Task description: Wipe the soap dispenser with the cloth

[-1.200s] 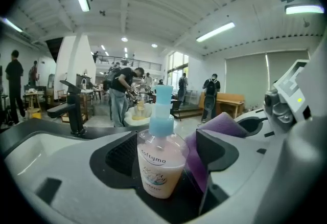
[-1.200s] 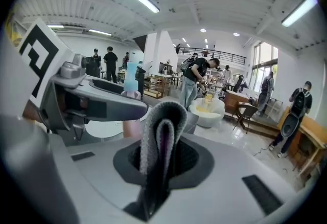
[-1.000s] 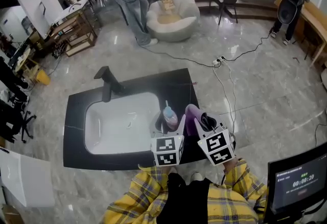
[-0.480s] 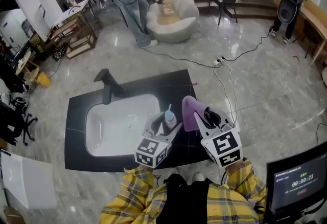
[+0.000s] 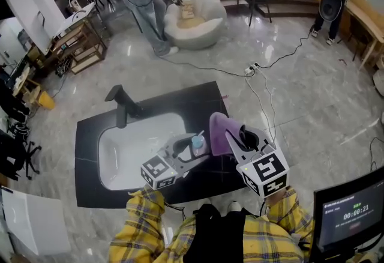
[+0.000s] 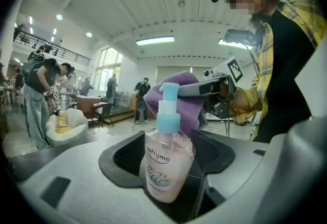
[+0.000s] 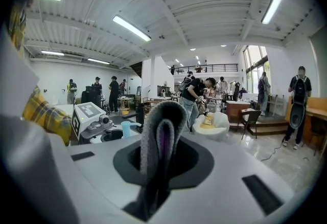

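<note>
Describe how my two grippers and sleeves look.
The left gripper and right gripper are light grey moulded shells, black-recessed round the jaws, each bearing a white cube with black square markers. The sleeves are yellow plaid. The left gripper's jaws have just been closing, the soap dispenser between them.

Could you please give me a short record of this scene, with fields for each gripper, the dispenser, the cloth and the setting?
Left gripper: jaws have just been closing, now shut on the dispenser
Right gripper: shut on the cloth
Dispenser: pink, blue pump, held over the sink's right edge
Cloth: purple, right beside the pump; contact unclear
Setting: white sink in a black counter, faucet at its back left
</note>
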Available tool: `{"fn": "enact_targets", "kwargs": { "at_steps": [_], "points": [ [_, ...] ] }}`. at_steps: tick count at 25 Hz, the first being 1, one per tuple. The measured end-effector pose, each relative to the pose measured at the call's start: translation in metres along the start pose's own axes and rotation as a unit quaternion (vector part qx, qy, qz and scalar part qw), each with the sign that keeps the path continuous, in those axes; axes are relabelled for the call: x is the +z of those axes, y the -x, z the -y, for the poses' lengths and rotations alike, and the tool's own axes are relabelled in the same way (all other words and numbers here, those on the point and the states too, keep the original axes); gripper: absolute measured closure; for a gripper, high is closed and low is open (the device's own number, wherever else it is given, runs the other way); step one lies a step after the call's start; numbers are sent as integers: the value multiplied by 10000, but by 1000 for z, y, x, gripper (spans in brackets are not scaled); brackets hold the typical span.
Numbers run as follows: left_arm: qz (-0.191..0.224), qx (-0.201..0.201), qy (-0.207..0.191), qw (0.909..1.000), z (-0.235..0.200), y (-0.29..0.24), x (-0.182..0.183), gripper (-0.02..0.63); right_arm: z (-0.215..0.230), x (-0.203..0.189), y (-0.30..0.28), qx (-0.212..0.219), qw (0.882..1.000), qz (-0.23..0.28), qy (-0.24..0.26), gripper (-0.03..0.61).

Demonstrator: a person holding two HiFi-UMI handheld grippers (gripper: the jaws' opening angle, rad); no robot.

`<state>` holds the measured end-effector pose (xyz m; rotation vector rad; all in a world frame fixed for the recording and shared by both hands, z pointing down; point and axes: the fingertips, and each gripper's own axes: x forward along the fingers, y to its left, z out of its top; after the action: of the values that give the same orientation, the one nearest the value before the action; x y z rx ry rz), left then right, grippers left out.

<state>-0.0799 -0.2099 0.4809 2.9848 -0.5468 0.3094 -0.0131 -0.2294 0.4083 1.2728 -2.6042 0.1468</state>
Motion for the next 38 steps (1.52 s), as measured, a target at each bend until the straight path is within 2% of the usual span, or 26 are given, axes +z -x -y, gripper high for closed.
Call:
{"fn": "enact_targets", "kwargs": {
  "at_steps": [6, 10, 14, 18, 22, 27, 31, 35, 38],
  "points": [
    [9, -772, -3, 9970, 7, -3, 1, 333, -5, -4, 0, -53, 9998, -84, -188, 535],
    [-72, -1098, -44, 9939, 6, -2, 3, 333, -7, -6, -1, -132, 9996, -143, -222, 535],
    [-93, -1241, -38, 9922, 6, -1, 4, 336, -9, -3, 0, -163, 9993, -141, -297, 535],
    [127, -1231, 349, 9917, 8, -1, 11, 334, -10, -3, 5, -197, 9992, -168, -292, 535],
    [114, -1035, 271, 9942, 7, 1, 12, 334, -14, -7, -1, -125, 9994, -213, -254, 535],
    [294, -533, 462, 9971, 1, 5, 7, 333, -15, -20, -10, -22, 9993, -290, -240, 535],
    [399, 66, 409, 9983, 2, 7, 11, 333, -20, -30, -13, 64, 9990, -356, -262, 535],
    [693, 414, 815, 9934, 7, 14, 21, 334, -27, -34, -15, 81, 9986, -448, -271, 535],
    [739, 817, 1042, 9884, 9, 20, 24, 334, -31, -38, -15, 50, 9984, -492, -292, 535]
  ]
}}
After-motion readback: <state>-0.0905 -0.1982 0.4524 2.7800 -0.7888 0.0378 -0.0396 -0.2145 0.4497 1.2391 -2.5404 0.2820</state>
